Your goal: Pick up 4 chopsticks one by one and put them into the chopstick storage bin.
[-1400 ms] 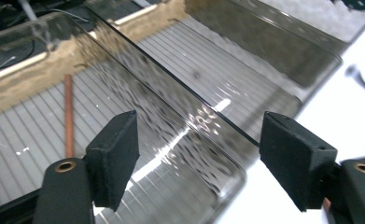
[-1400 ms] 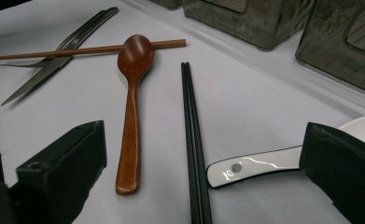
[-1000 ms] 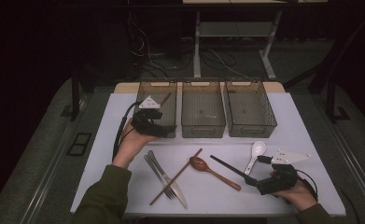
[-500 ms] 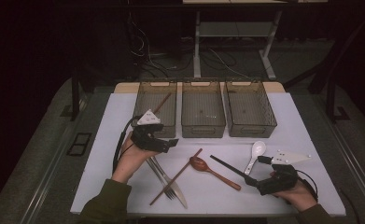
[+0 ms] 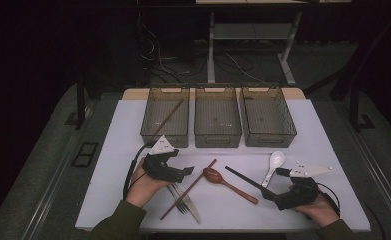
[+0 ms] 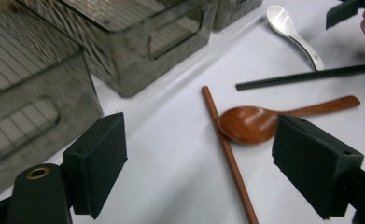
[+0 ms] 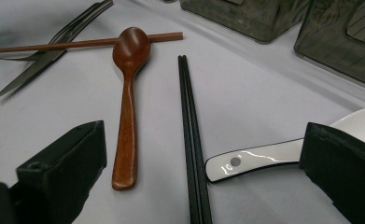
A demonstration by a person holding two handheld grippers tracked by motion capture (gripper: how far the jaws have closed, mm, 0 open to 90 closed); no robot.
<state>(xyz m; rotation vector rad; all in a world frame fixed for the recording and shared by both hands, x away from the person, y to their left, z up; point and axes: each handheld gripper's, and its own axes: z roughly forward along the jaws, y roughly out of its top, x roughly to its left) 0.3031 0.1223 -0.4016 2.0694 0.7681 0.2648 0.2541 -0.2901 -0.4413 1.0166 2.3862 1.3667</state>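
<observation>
Hovering low over the worktop, the left claw has its jaws wide apart with nothing between them, and it points toward the brown wooden chopstick and the wooden spoon beside it. In the left gripper view that chopstick runs lengthwise between the two black pads, its upper end near the middle bin, with the bowl of the wooden spoon touching its side.

I judge the chopstick to be the thing in hand: a matching one already leans in the left bin. It is light, stiff and thin, so it should lift easily but could roll or pivot in a loose grip. The best hold looks to be across the shaft on the bare stretch above the spoon's bowl, since lower down it lies across the forks and a grip there might drag them along.

Over at the right, the right claw rests open and empty near the black chopsticks and the handle of the white spoon; its own view shows both pads apart, the black chopsticks lying between them untouched.
</observation>
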